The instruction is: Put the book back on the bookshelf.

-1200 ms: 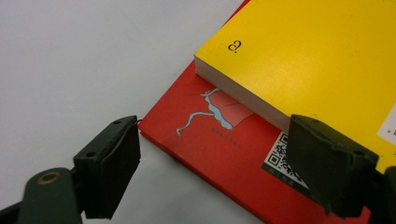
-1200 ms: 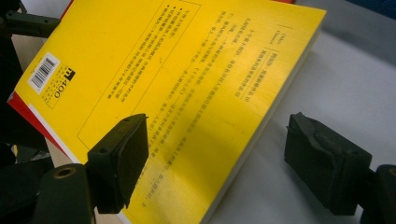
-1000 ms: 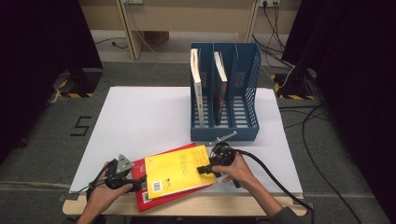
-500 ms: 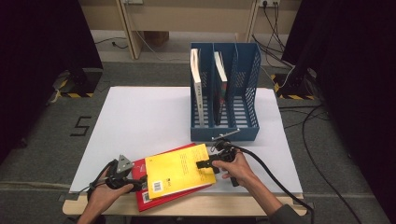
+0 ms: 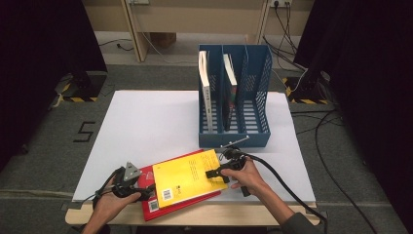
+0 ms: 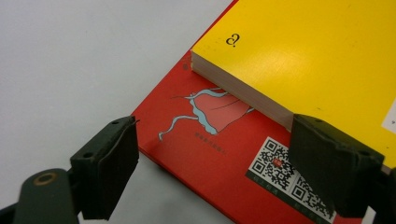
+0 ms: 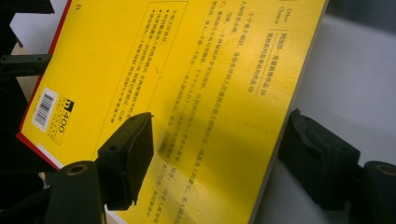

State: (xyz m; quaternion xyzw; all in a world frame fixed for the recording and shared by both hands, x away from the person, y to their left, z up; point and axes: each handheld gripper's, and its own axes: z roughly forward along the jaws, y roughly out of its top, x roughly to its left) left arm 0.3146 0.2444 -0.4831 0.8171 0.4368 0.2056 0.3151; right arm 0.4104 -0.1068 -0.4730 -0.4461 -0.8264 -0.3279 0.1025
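Note:
A yellow book (image 5: 187, 178) lies on a thin red book (image 5: 150, 207) near the table's front edge. My left gripper (image 5: 146, 188) is at the red book's left corner. Its jaws (image 6: 222, 163) have just been opening and stand open, one over the table, the other over the yellow book's (image 6: 317, 51) near edge, with the red cover (image 6: 210, 140) between them. My right gripper (image 5: 216, 171) is at the yellow book's right edge. In the right gripper view its jaws (image 7: 219, 154) have also just been opening and straddle that edge of the yellow book (image 7: 210, 93), apart from it.
A blue three-slot file rack (image 5: 234, 139) stands at the back right of the white table (image 5: 146, 122). One upright book (image 5: 204, 87) is in its left slot, another (image 5: 229, 83) in the middle slot. The right gripper's black cable (image 5: 277, 175) trails off the front right.
The right gripper's jaw reaches a little further left over the yellow cover than a second ago. Both books and the left hand have kept still.

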